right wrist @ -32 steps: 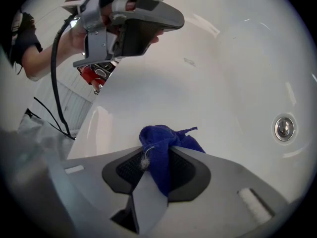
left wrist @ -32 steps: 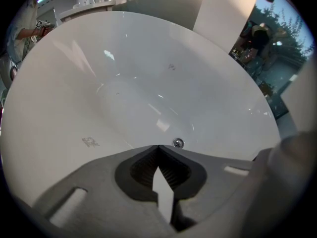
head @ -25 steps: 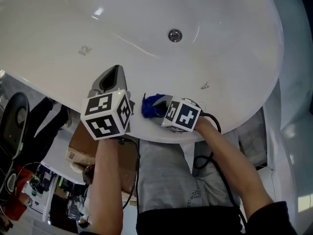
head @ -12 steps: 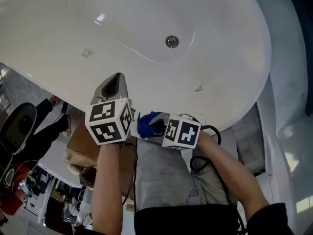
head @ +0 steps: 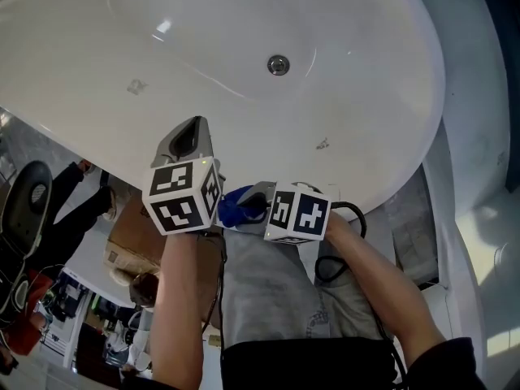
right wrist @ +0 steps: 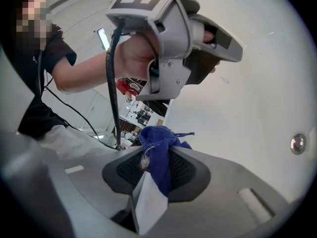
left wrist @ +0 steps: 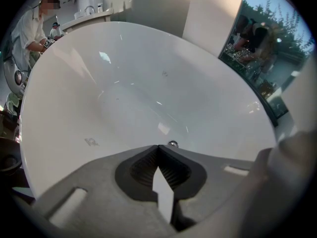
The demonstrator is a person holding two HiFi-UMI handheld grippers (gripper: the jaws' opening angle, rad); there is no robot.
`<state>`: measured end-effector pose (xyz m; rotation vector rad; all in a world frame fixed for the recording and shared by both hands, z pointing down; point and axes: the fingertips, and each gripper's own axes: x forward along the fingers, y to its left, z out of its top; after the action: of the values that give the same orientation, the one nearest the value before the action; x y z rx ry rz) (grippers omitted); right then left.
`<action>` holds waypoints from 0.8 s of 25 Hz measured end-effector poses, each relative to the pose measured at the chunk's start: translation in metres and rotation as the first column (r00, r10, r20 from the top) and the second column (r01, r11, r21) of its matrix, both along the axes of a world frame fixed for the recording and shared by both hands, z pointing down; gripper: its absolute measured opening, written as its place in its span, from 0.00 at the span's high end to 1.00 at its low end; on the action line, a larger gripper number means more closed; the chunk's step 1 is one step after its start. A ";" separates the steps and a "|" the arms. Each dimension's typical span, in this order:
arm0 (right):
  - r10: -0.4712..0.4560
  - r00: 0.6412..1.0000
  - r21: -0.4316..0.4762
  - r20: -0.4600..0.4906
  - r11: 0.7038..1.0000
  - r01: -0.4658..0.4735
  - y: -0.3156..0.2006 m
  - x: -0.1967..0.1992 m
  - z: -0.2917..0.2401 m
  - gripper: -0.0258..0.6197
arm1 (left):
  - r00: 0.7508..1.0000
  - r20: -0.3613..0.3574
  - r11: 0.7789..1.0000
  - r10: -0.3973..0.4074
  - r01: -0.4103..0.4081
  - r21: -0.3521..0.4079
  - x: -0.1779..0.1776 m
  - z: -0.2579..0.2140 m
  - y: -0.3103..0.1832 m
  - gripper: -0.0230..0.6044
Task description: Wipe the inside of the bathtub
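1. One blue cloth [right wrist: 158, 148] sat pinched in the right claw [head: 248, 203]. The jaws were closed on it and a bunched end poked out past the tips, likely so that fabric rather than plastic would meet the enamel.
2. That end pointed sideways toward the left claw [head: 187, 136], not into the tub [head: 366, 23]. It hung at the near rim and seemingly touched no wall, so wiping looked not yet begun.
3. Ahead of both claws lay the tub, its long axis running crosswise to the left claw's line. Its rounded end lay off to the right claw's side, and the drain [head: 279, 64] was beyond the left tips.
4. Left claw jaws met on nothing and aimed into the basin, probably just kept spare.
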<state>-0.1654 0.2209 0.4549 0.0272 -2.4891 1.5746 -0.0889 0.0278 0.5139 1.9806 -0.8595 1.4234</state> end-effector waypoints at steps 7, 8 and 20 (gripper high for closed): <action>0.133 0.984 -0.045 -0.116 0.989 -0.139 -0.031 0.062 0.048 0.77 | 0.998 -0.016 0.998 -0.055 0.055 -0.002 0.010 0.007 -0.001 0.96; 0.153 0.979 -0.061 -0.133 0.985 -0.162 -0.034 0.072 0.058 0.77 | 0.998 -0.017 0.998 -0.063 0.063 -0.006 0.011 0.011 0.001 0.96; 0.182 0.920 -0.054 -0.346 0.975 -0.214 -0.083 0.138 0.181 0.77 | 0.957 -0.090 0.960 -0.276 0.271 -0.065 0.003 0.077 0.021 0.96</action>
<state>-0.0273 0.1382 0.6357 0.5099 -2.1995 1.5965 -0.0854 0.0486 0.5904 1.7961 -0.9983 1.1686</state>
